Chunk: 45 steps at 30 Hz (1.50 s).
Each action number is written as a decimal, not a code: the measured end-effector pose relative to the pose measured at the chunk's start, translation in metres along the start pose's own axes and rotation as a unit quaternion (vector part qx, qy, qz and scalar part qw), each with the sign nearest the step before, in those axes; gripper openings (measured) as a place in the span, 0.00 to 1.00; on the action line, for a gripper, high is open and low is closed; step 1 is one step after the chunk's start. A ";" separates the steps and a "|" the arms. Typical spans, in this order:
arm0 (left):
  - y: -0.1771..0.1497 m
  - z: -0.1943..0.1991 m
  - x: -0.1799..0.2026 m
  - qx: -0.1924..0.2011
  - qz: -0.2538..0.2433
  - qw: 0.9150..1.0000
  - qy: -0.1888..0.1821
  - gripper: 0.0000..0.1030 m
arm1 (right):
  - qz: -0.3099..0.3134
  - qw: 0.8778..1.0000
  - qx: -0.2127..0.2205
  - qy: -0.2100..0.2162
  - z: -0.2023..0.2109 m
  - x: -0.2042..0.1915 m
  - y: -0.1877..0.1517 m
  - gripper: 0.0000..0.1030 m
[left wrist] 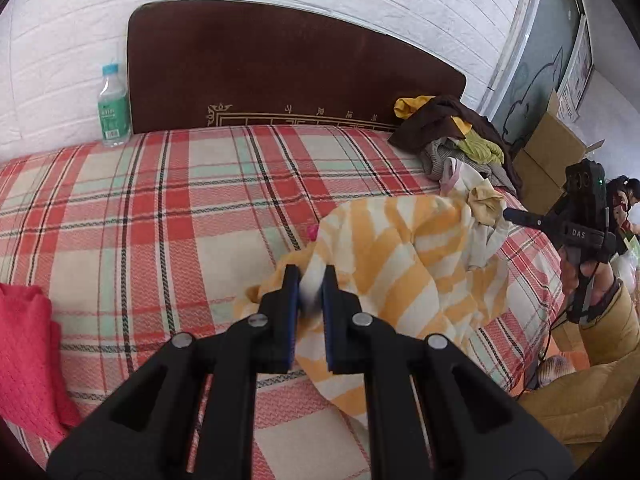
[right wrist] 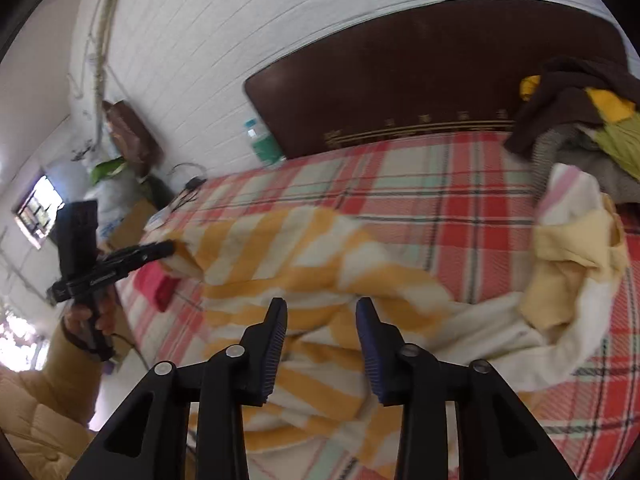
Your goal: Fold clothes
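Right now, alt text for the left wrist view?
The left gripper has its jaws shut on a fold of the orange-and-white striped garment, which lies crumpled on the plaid bedsheet. A red cloth sits at the left edge, a water bottle stands by the dark headboard, and a clothes pile is far right.

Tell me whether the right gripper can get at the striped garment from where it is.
Probably yes. The right gripper is open and hangs right over the orange-and-white striped garment, with nothing between them. The left gripper grips another part of it, off to the side.
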<state>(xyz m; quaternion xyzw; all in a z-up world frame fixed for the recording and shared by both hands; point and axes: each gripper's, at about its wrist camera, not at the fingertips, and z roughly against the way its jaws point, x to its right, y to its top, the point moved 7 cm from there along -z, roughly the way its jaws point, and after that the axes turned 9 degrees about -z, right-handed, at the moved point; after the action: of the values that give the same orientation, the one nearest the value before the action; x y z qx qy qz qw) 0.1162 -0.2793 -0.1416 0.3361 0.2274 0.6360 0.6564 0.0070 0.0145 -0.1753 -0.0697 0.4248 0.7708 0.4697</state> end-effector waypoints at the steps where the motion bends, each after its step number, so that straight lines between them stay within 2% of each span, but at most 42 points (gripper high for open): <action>1: 0.001 0.002 -0.001 0.002 0.004 1.000 -0.005 0.11 | -0.013 1.000 0.017 -0.018 0.010 0.015 0.006 0.42; 2: 0.002 0.003 -0.001 0.004 0.008 1.000 -0.010 0.11 | -0.027 0.998 0.034 -0.037 0.019 0.030 0.012 0.48; 3: 0.005 0.004 -0.001 0.006 0.009 1.000 -0.015 0.11 | -0.041 0.996 0.050 -0.055 0.028 0.045 0.018 0.50; 7: 0.005 0.000 -0.004 0.006 0.018 1.000 -0.025 0.11 | -0.060 0.990 0.062 -0.114 0.039 0.076 0.027 0.51; 9: 0.003 -0.003 -0.003 0.005 0.018 1.000 -0.023 0.11 | -0.038 0.980 0.072 -0.182 0.040 0.085 0.028 0.56; 10: 0.001 -0.004 -0.002 0.004 0.018 1.000 -0.025 0.11 | -0.037 0.974 0.068 -0.211 0.036 0.093 0.027 0.77; 11: 0.001 -0.007 -0.001 0.003 0.020 0.999 -0.026 0.11 | -0.040 0.969 0.061 -0.237 0.030 0.102 0.026 0.86; 13: 0.001 -0.012 0.000 0.000 0.024 0.999 -0.028 0.11 | -0.063 0.974 0.028 -0.215 0.007 0.116 0.021 0.84; 15: 0.003 -0.014 0.002 -0.001 0.026 0.999 -0.027 0.11 | -0.074 0.978 -0.006 -0.197 -0.017 0.128 0.017 0.69; 16: 0.003 -0.015 0.003 0.000 0.025 0.999 -0.027 0.11 | -0.071 0.979 -0.010 -0.191 -0.022 0.129 0.019 0.39; 17: 0.004 -0.015 0.004 0.000 0.025 0.999 -0.027 0.11 | -0.069 0.980 -0.009 -0.184 -0.022 0.130 0.022 0.17; 18: 0.004 -0.015 0.003 0.000 0.025 0.999 -0.028 0.11 | -0.067 0.982 -0.008 -0.178 -0.023 0.130 0.025 0.14; 20: 0.004 -0.017 0.003 0.000 0.027 0.999 -0.030 0.11 | -0.062 0.979 0.028 -0.194 0.002 0.134 0.040 0.12; 22: 0.004 -0.018 0.001 -0.001 0.029 0.999 -0.032 0.11 | -0.055 0.969 0.076 -0.231 0.042 0.141 0.059 0.12; 25: 0.005 -0.019 0.000 0.000 0.030 0.999 -0.035 0.11 | -0.049 0.943 0.144 -0.295 0.112 0.156 0.090 0.12; 26: 0.005 -0.020 -0.001 0.000 0.030 0.999 -0.036 0.11 | -0.045 0.935 0.147 -0.319 0.126 0.163 0.097 0.12; 28: 0.006 -0.022 -0.001 0.001 0.028 0.999 -0.039 0.11 | -0.036 0.919 0.139 -0.367 0.145 0.178 0.106 0.12; 29: 0.006 -0.023 0.000 0.000 0.028 0.999 -0.040 0.11 | -0.031 0.910 0.135 -0.390 0.154 0.185 0.110 0.18; 30: 0.006 -0.024 0.000 -0.001 0.028 0.999 -0.041 0.11 | -0.037 0.914 0.109 -0.389 0.151 0.193 0.110 0.22; 31: 0.006 -0.025 0.000 -0.002 0.028 0.999 -0.043 0.11 | -0.045 0.920 0.076 -0.381 0.142 0.202 0.106 0.33; 32: 0.005 -0.025 0.000 -0.002 0.028 0.999 -0.043 0.11 | -0.051 0.920 0.050 -0.385 0.135 0.210 0.098 0.47; 35: 0.002 -0.024 -0.002 -0.003 0.030 0.999 -0.041 0.11 | -0.058 0.915 0.022 -0.399 0.120 0.213 0.078 0.48; 37: -0.001 -0.022 -0.004 -0.001 0.030 0.999 -0.045 0.11 | -0.068 0.919 0.049 -0.384 0.124 0.197 0.071 0.48; 39: -0.005 -0.020 -0.006 -0.001 0.031 0.998 -0.048 0.11 | -0.055 0.943 0.090 -0.317 0.128 0.158 0.065 0.52; 41: -0.010 -0.019 -0.010 0.000 0.040 0.998 -0.057 0.13 | -0.027 0.974 0.094 -0.205 0.113 0.110 0.057 0.73; 42: -0.012 -0.018 -0.011 0.003 0.044 0.997 -0.065 0.18 | -0.019 0.986 0.082 -0.141 0.098 0.086 0.053 0.76; 43: -0.015 -0.017 -0.012 0.006 0.048 0.996 -0.074 0.32 | -0.019 0.994 0.062 -0.084 0.078 0.067 0.050 0.76; 44: -0.017 -0.016 -0.014 0.009 0.052 0.995 -0.083 0.41 | -0.021 0.999 0.038 -0.031 0.057 0.050 0.047 0.76; 45: -0.019 -0.015 -0.015 0.011 0.060 0.994 -0.089 0.62 | -0.022 0.999 0.015 0.022 0.036 0.033 0.044 0.77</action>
<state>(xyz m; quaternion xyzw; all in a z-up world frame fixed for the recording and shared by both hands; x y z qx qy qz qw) 0.1171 -0.2914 -0.1677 0.4115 0.1544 0.6391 0.6312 -0.0356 0.0539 -0.1433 -0.0890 0.4444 0.7521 0.4784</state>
